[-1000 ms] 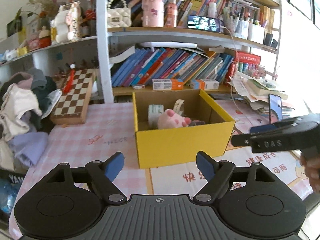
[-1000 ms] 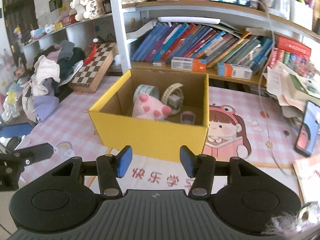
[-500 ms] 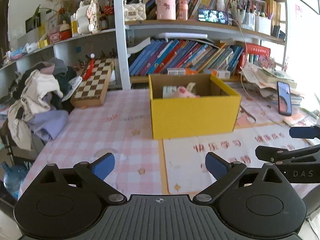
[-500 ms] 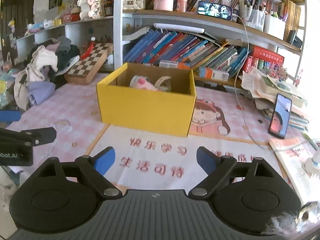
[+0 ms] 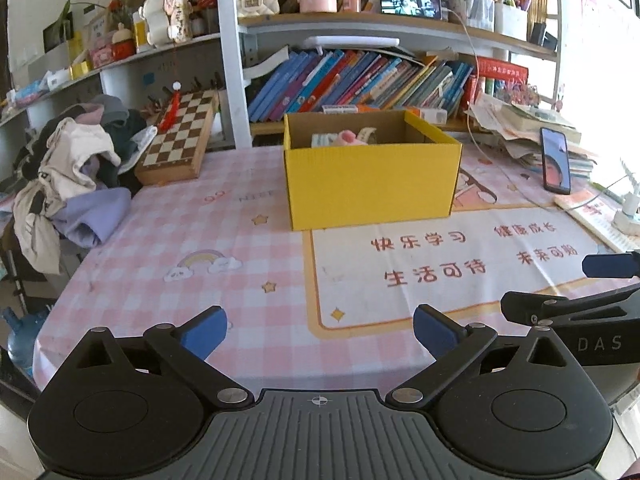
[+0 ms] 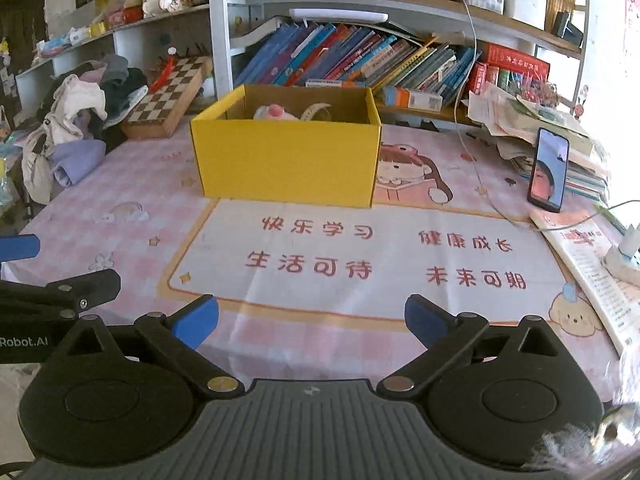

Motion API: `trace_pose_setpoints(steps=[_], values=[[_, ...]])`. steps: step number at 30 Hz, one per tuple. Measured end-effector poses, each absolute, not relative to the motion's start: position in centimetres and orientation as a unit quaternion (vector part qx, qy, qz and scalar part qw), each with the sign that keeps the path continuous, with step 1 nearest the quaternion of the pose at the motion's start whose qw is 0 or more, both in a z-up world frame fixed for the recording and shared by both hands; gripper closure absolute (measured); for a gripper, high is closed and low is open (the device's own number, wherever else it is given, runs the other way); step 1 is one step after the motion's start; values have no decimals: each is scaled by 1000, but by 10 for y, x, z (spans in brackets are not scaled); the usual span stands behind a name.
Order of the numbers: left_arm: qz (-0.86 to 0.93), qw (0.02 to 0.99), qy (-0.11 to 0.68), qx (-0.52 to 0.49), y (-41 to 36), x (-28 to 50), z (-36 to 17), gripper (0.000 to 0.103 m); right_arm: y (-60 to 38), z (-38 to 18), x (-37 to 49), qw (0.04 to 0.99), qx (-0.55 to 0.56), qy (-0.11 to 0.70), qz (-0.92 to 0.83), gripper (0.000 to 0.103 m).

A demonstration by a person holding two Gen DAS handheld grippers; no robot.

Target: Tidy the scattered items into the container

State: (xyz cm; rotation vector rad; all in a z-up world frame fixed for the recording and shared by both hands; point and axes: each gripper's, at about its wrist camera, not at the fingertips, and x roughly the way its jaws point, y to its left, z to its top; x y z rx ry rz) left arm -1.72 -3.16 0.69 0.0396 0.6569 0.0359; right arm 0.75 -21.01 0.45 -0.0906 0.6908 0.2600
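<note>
A yellow cardboard box (image 5: pixel 370 184) stands on the table's far middle; it also shows in the right wrist view (image 6: pixel 288 164). Inside it I see the top of a pink plush toy (image 5: pixel 347 136) and a tape roll (image 6: pixel 316 111); the rest of its contents are hidden by the front wall. My left gripper (image 5: pixel 320 330) is open and empty, low over the table's near edge. My right gripper (image 6: pixel 311 318) is open and empty, also near the front edge, to the right of the left one.
A pink checked tablecloth with a printed mat (image 6: pixel 360 256) covers the table. A chessboard (image 5: pixel 180 140) and a clothes pile (image 5: pixel 76 172) lie at the left. A phone (image 6: pixel 548 170), papers and a cable stand at the right. Bookshelves (image 5: pixel 360 76) run behind.
Both grippers have pulled back from the box toward the table's near edge and sunk lower, and their jaws have opened wider. The box and its contents have not moved.
</note>
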Motion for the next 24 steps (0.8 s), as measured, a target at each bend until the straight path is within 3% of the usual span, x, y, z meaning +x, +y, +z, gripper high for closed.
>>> trace_pose_setpoints(steps=[24], values=[[32, 937, 347, 3, -24, -28, -2, 0, -205, -3, -1, 923, -55, 359, 130, 0]])
